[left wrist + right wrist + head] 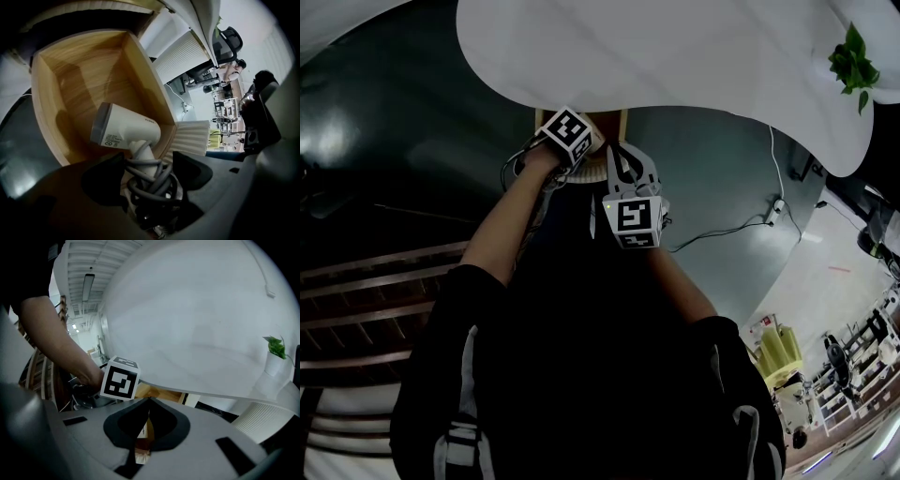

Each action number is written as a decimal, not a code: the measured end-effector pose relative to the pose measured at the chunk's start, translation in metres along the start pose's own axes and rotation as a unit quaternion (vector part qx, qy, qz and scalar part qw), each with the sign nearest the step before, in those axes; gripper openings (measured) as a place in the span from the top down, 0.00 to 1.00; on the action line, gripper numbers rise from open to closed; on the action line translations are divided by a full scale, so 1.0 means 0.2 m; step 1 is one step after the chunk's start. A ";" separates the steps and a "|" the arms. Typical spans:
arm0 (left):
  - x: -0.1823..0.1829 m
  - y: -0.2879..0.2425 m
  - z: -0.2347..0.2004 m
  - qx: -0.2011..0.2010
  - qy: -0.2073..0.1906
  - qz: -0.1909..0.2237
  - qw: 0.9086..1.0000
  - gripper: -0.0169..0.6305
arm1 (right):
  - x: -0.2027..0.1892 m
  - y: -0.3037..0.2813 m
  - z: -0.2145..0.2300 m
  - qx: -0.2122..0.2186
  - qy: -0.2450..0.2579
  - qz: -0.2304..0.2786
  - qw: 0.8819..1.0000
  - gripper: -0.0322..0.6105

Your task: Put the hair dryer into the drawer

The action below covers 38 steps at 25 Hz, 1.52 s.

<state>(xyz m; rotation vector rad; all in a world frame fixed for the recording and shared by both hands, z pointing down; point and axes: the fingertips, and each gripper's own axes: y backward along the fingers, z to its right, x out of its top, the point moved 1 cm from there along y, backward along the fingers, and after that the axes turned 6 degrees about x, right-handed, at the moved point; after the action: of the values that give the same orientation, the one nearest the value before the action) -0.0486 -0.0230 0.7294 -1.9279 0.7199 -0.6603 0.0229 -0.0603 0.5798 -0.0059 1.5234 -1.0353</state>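
A white hair dryer [126,129] lies in the open wooden drawer [84,75], head toward the drawer's back. Its handle, wrapped in grey cord [152,180], points at the camera in the left gripper view. My left gripper [147,161] is open; its jaws stand wide on either side of the wrapped handle. In the head view the left gripper's marker cube [567,131] sits at the table edge, above a sliver of the drawer [619,116]. My right gripper [149,401] is shut and empty, held just right of the left one [623,164], over the drawer [159,392].
A large white tabletop [675,47] overhangs the drawer and hides most of it from above. A small green plant [855,61] stands on its right edge. White ribbed panels [192,136] stand beside the drawer. A cable and power strip [776,208] lie on the dark floor.
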 end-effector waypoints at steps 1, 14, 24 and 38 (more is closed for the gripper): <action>0.01 0.00 0.00 -0.001 0.000 0.001 1.000 0.48 | 0.00 0.00 0.00 0.000 0.000 0.000 1.000 0.91; 0.08 0.05 0.04 -0.003 -0.007 0.030 1.000 0.38 | 0.02 0.03 0.01 0.000 0.003 0.008 1.000 0.91; 0.20 0.20 0.06 0.006 -0.011 0.108 0.994 0.38 | 0.05 0.06 0.01 0.000 0.011 0.017 1.000 0.91; 0.14 0.79 0.01 0.116 0.076 0.385 0.913 0.88 | 0.29 0.16 0.05 0.004 0.048 0.057 0.997 0.91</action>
<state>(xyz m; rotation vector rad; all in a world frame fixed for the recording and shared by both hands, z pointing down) -0.0606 -0.1017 0.5907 -1.2277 1.3335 -0.3678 0.0324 -0.0784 0.5160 0.1372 1.5883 -0.9621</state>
